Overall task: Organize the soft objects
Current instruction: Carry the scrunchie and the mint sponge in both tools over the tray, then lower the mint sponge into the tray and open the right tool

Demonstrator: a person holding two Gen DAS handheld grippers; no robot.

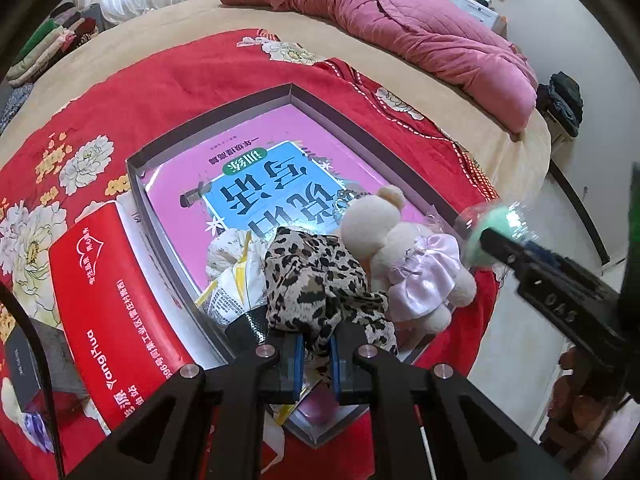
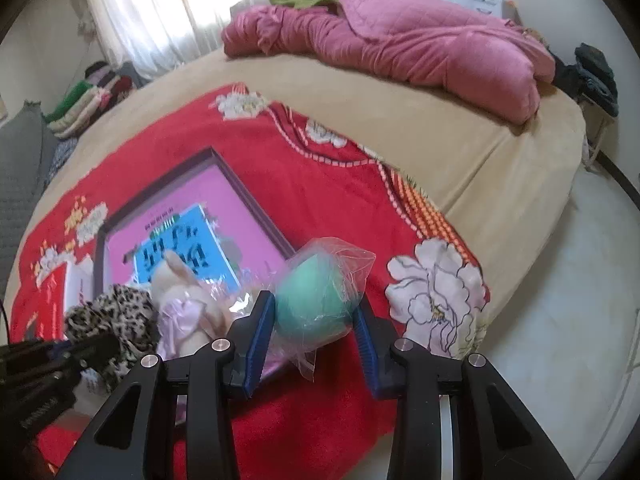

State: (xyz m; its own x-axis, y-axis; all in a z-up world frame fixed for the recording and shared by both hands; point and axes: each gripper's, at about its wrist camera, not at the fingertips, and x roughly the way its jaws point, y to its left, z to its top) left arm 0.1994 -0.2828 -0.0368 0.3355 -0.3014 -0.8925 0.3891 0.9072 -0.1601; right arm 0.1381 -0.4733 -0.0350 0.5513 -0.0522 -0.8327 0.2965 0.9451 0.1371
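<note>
A shallow grey box (image 1: 288, 90) lies on a red flowered blanket, with a pink book (image 1: 256, 160) flat inside. My left gripper (image 1: 316, 346) is shut on a leopard-print cloth (image 1: 316, 276) that hangs over the box's near end. Beside the cloth lies a cream teddy bear (image 1: 384, 220) in a pale pink dress. My right gripper (image 2: 316, 316) is shut on a green ball in a clear plastic bag (image 2: 316, 300), just right of the box (image 2: 256, 204); the same ball (image 1: 488, 228) shows at the right of the left wrist view. The bear (image 2: 188, 300) and cloth (image 2: 116, 312) lie to its left.
A red carton (image 1: 112, 300) with white lettering lies along the box's left side. A crumpled white and yellow wrapper (image 1: 236, 276) sits in the box. A pink quilt (image 2: 400, 36) is heaped at the far end of the bed. Folded clothes (image 2: 92, 96) are stacked far left. The bed's edge and floor (image 2: 560, 320) are at right.
</note>
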